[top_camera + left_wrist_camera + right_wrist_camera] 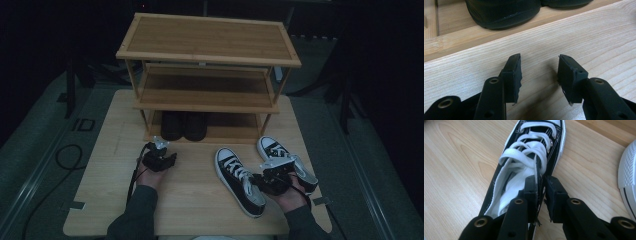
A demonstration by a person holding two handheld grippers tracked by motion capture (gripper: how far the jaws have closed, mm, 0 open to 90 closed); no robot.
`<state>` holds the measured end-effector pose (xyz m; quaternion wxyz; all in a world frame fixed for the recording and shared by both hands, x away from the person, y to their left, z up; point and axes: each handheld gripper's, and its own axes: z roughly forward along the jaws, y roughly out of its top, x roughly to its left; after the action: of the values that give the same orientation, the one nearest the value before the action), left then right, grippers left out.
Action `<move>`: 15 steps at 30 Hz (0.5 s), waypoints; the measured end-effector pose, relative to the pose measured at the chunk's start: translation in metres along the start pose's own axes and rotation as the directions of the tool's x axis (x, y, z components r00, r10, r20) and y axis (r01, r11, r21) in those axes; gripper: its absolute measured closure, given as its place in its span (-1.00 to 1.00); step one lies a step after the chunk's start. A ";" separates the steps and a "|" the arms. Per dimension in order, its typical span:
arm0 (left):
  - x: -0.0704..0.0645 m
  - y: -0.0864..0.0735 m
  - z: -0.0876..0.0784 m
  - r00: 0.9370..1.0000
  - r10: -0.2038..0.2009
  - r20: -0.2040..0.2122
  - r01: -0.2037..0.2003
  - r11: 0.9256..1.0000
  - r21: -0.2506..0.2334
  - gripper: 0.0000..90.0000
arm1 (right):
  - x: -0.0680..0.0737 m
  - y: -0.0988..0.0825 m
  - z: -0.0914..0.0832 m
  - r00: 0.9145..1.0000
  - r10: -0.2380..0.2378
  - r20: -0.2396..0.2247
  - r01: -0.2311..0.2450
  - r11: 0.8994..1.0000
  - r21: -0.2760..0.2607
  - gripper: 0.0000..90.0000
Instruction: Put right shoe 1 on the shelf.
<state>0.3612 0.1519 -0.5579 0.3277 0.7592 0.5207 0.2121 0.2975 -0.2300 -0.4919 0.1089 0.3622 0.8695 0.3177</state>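
Fingers (537, 192) pinch sneaker (529, 157) collar; left gripper (539, 75) empty.

Light wooden table (195, 200) carried a three-tier bamboo shoe rack (207, 55) at its far edge. A pair of black shoes (183, 125) sat on the rack's bottom shelf. Two black-and-white sneakers lay on the tabletop near right: one (240, 180) centre-right, the other (286, 161) just beside it.

I see the three-tier bamboo shoe rack (207, 55) at twelve o'clock on the light wooden tabletop (120, 200), black boots (183, 125) on its bottom shelf, and two black-and-white canvas sneakers (239, 181) at four o'clock.
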 end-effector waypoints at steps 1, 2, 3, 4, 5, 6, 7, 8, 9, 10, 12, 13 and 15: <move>0.000 0.000 0.000 1.000 0.000 0.000 0.000 1.000 0.000 0.21 | 0.000 0.000 0.000 1.000 0.000 0.000 0.000 1.000 0.000 0.74; 0.000 0.000 0.000 1.000 0.000 0.000 0.000 1.000 0.000 0.21 | 0.000 0.000 0.001 1.000 -0.001 0.006 0.001 1.000 0.005 0.73; 0.000 0.000 0.000 1.000 -0.001 -0.001 0.001 1.000 0.000 0.21 | 0.001 0.001 0.001 1.000 0.000 0.017 -0.001 1.000 0.016 0.74; 0.000 0.000 0.000 1.000 -0.001 -0.001 0.001 1.000 0.000 0.21 | 0.002 0.002 0.001 1.000 0.007 0.027 -0.007 1.000 0.027 0.74; 0.000 0.000 0.000 1.000 -0.001 -0.001 0.001 1.000 0.000 0.21 | 0.002 0.002 0.001 1.000 0.007 0.027 -0.007 1.000 0.027 0.74; 0.000 0.000 0.000 1.000 -0.001 -0.001 0.001 1.000 0.000 0.21 | 0.003 0.003 0.002 0.999 0.013 0.030 -0.014 0.999 0.033 0.75; 0.000 0.000 0.000 1.000 -0.001 -0.001 0.001 1.000 0.000 0.21 | 0.003 0.004 0.002 0.999 0.014 0.034 -0.015 0.999 0.037 0.77; 0.000 0.000 0.000 1.000 -0.001 -0.001 0.001 1.000 0.000 0.21 | 0.003 0.004 0.003 0.999 0.010 0.033 -0.011 0.999 0.043 0.80; 0.000 0.000 0.000 1.000 -0.002 -0.002 0.002 1.000 0.000 0.21 | 0.004 0.005 0.004 0.999 0.008 0.032 -0.010 0.999 0.052 0.82; 0.000 0.000 0.000 1.000 -0.003 -0.003 0.003 1.000 0.000 0.21 | 0.005 0.007 0.008 0.999 0.006 0.041 -0.009 0.998 0.068 0.82; 0.000 0.000 0.000 1.000 -0.004 -0.003 0.004 1.000 0.001 0.20 | 0.006 0.009 0.012 0.999 -0.002 0.049 -0.003 0.996 0.087 0.82; -0.001 0.000 0.000 1.000 -0.005 -0.003 0.005 1.000 0.001 0.20 | 0.006 0.009 0.012 0.999 -0.002 0.049 -0.003 0.996 0.087 0.82; -0.001 0.000 0.000 1.000 -0.006 -0.003 0.006 1.000 0.001 0.20 | 0.007 0.010 0.015 0.998 -0.005 0.059 0.000 0.995 0.095 0.81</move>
<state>0.3612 0.1513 -0.5577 0.3269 0.7576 0.5236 0.2121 0.3046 -0.2119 -0.4970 0.1176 0.3751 0.8805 0.2648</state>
